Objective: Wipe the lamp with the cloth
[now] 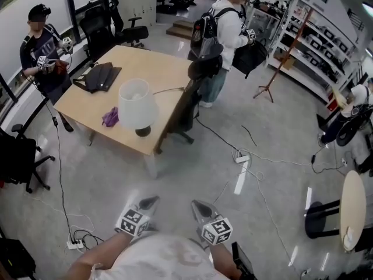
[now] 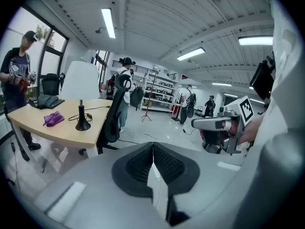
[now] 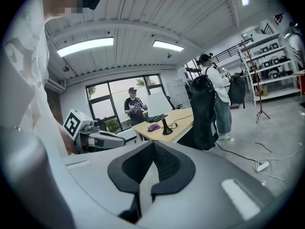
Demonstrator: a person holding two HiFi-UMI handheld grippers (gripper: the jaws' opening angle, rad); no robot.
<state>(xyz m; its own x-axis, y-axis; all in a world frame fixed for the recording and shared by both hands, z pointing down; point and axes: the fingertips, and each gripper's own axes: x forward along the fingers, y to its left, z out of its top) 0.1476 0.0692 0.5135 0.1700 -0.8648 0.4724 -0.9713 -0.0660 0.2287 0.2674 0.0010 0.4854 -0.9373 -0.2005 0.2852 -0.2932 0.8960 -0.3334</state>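
- While hanging well short of the table, left gripper and right gripper show jaws closed, empty.
- Lamp and cloth sit together near the table's front edge.

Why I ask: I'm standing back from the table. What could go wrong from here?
Floor cables and a power strip lie near your path: a possible trip. The purple cloth lies beside the lamp, whose cord trails over the table, so grabbing or wiping might snag and tip it.
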